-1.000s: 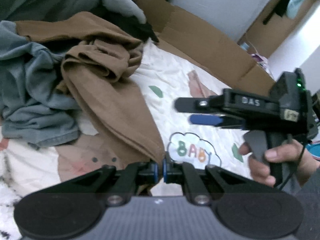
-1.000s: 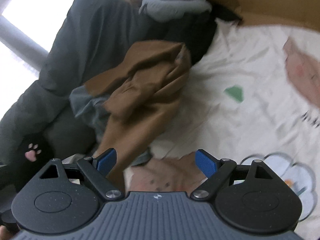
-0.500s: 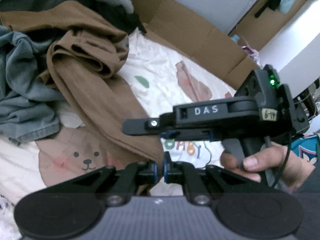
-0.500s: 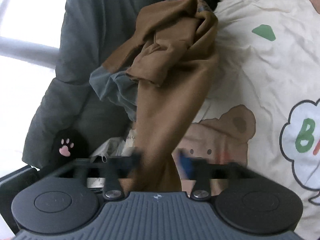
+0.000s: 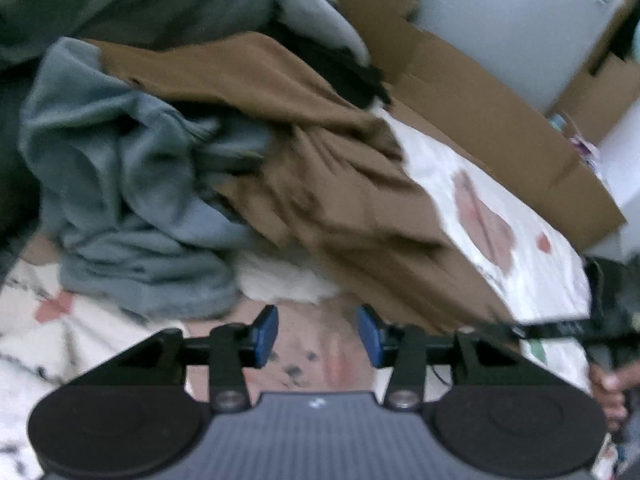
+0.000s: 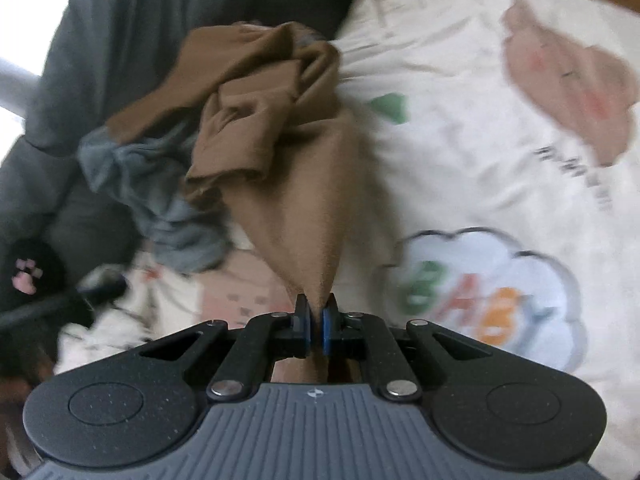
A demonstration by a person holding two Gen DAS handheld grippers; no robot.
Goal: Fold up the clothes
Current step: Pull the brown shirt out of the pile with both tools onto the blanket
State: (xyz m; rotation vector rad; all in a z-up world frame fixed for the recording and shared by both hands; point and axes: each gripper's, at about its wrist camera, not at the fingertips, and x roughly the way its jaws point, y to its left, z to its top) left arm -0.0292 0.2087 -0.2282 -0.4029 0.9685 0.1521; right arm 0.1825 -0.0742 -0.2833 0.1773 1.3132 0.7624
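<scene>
A crumpled brown garment lies across a cream printed bedsheet, partly over a grey-blue garment. My left gripper hovers just short of the brown cloth's near edge, its jaws opening, with nothing between the blue pads. In the right wrist view my right gripper is shut on a pinched edge of the brown garment, which stretches taut away from the pads. The right gripper's dark body shows at the right edge of the left wrist view, with a hand on it.
Flattened cardboard borders the sheet's far side. A dark grey blanket with a pink paw print lies on the left. The sheet carries a "BABY" cloud print and bear figures.
My left gripper let go of the brown garment's edge and opened. My right gripper came in from open, closed on that edge and now pulls it taut.
</scene>
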